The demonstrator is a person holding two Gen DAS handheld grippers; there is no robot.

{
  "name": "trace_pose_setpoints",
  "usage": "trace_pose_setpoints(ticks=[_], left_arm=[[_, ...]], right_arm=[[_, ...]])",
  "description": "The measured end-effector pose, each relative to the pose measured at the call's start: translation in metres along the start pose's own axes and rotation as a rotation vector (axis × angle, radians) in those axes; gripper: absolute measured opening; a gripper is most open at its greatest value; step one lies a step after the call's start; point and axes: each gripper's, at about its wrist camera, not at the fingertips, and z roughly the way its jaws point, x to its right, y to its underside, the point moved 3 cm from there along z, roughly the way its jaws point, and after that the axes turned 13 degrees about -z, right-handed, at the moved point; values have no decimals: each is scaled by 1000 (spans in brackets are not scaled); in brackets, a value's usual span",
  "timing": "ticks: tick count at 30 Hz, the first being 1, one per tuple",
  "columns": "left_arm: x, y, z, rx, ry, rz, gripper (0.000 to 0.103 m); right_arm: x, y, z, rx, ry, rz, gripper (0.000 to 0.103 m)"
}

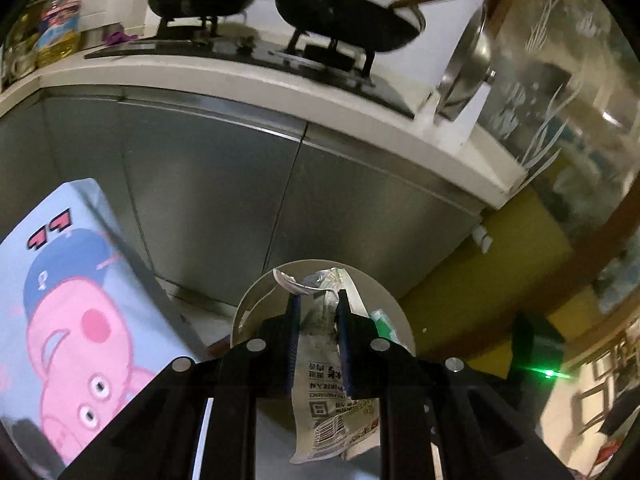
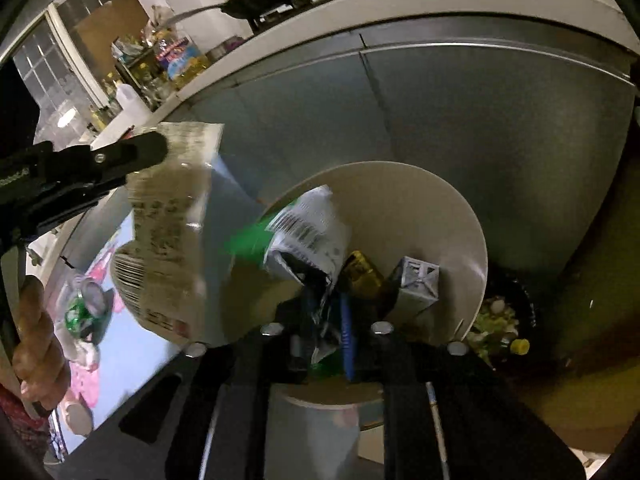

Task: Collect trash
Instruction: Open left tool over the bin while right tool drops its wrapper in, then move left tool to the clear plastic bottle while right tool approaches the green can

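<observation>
In the left wrist view my left gripper [image 1: 318, 312] is shut on a clear printed wrapper [image 1: 320, 380] with a barcode, held over a round bin with its beige lid [image 1: 372, 292] raised. The right wrist view shows the same left gripper [image 2: 160, 148] at the left, with the wrapper [image 2: 160, 232] hanging from it. My right gripper [image 2: 326, 312] hovers above the bin's lid [image 2: 420, 208], its jaws slightly apart. A crumpled silver and green wrapper [image 2: 308, 232] sits loosely between them. A gold packet [image 2: 360, 276] and a grey carton [image 2: 416, 284] lie in the bin.
Grey cabinet doors [image 1: 240, 180] stand behind the bin, under a counter with a stove and two pans [image 1: 348, 20]. A low surface with a pink pig print [image 1: 80, 300] at the left carries a crushed green can [image 2: 86, 308]. A dark bowl of food scraps [image 2: 500, 320] sits right of the bin.
</observation>
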Motion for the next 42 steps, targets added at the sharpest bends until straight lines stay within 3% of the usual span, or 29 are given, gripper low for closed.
trace_pose_setpoints(ticks=[1,2,3,4,5,7,10,18,27,32,36,42], left_arm=[[0,1,5,-3,-8,6,19],[0,2,10,-5,-20,10,26],[-2,3,13,-6,-32,7,33],[-5,4,15,-2,-43,-5,45],[-6,4,15,10,-50,-16,50],[-9,2,8,48,-64,-26,51],[-13,0,-5,72,-70,-38,65],[-3,6,-83,225,-62,-1,66],[-27,57,-196,377,-52,25,71],[-80,95,-260,428,-99,-3,71],[-143,124,-312,459,-179,-87,71],[-273,163,-379,476,-377,-297,71]], right_arm=[[2,0,3,-3,7,-4,31],[5,-1,5,-6,17,-8,43],[5,-2,7,-4,22,-10,47],[5,-3,7,3,28,-9,49],[5,-4,6,13,28,-9,49],[3,-6,5,28,28,-5,49],[-2,-9,-1,43,30,1,49],[-41,-17,-37,103,1,-36,49],[-132,-22,-47,99,-119,-128,49],[-195,-14,-43,68,-207,-192,49],[-260,-10,-36,33,-259,-291,49],[-345,2,-31,-10,-334,-425,49]])
